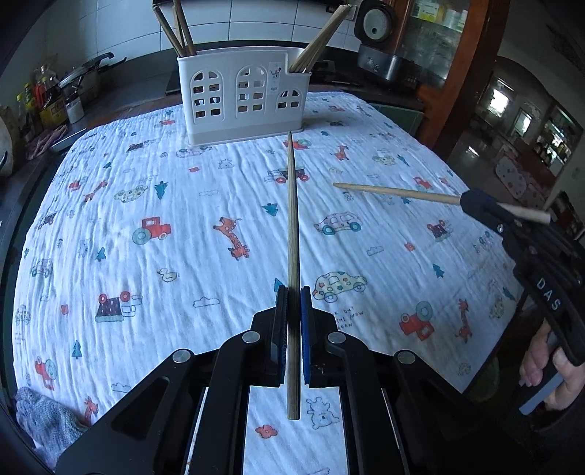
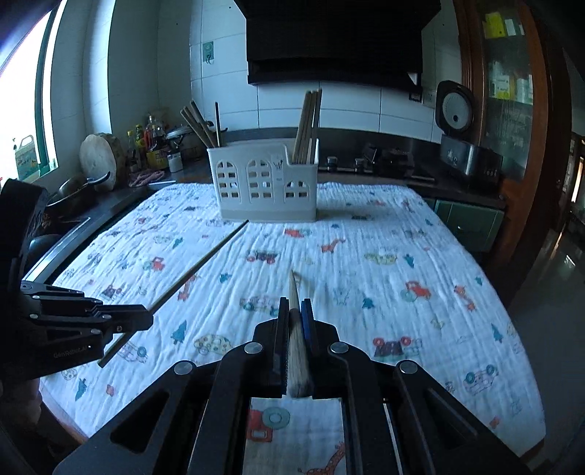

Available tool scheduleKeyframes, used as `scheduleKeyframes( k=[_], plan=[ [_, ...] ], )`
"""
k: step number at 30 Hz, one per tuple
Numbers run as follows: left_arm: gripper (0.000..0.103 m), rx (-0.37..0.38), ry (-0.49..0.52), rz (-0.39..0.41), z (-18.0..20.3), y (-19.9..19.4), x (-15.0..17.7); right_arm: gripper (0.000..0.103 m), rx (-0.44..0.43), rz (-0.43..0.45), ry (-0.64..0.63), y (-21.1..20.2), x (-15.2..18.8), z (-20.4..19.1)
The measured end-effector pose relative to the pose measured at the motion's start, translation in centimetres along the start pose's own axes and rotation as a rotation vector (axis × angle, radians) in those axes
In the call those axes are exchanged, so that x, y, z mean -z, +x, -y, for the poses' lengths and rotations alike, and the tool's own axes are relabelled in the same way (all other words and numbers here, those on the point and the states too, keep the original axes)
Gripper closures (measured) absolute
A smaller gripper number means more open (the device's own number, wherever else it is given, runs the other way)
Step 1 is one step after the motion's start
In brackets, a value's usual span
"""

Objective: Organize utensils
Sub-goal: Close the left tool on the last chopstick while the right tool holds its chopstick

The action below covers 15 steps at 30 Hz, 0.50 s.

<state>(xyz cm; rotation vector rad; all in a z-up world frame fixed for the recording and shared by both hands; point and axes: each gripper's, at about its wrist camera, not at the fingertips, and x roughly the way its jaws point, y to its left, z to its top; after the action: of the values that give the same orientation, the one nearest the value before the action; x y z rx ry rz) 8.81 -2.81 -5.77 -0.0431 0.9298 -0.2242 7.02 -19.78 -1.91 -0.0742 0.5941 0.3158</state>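
We've got one chopstick per gripper rn. Left gripper (image 1: 292,292) has its jaws pinching a thin brown chopstick (image 1: 291,219) w/ the tip pointing straight at the white utensil holder (image 1: 245,98), the back end sticking out behind the pads. Right gripper (image 2: 294,305) has its jaws pressed on a paler, thicker chopstick (image 2: 297,350), tip aimed fwd over the cloth; that one looks a bit blurry in the right wrist view. Both sticks are up off the bench, not touching the patterned cloth (image 1: 146,274) as far as we can tell. Holder sits at the far end of the cloth, upright, w/ brown chopsticks (image 1: 175,33) leaning in its left compartment and another bunch (image 1: 321,40) in the right one. Middle compartment: can't tell what's in there. Rice cooker (image 2: 457,113) on the counter behind.
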Motion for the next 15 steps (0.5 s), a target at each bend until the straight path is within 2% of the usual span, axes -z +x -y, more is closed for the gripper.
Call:
scheduleKeyframes(
  k=[3,15],
  plan=[
    [0.098,0.02,0.011,-0.002,0.0,-0.5,0.0,0.096,-0.004,0.026,-0.008,-0.3,-1.2,0.0],
    [0.098,-0.009,0.051,-0.023,-0.1,-0.5,-0.1,0.096,-0.023,0.05,-0.028,0.1,-2.8,-0.4]
  ],
)
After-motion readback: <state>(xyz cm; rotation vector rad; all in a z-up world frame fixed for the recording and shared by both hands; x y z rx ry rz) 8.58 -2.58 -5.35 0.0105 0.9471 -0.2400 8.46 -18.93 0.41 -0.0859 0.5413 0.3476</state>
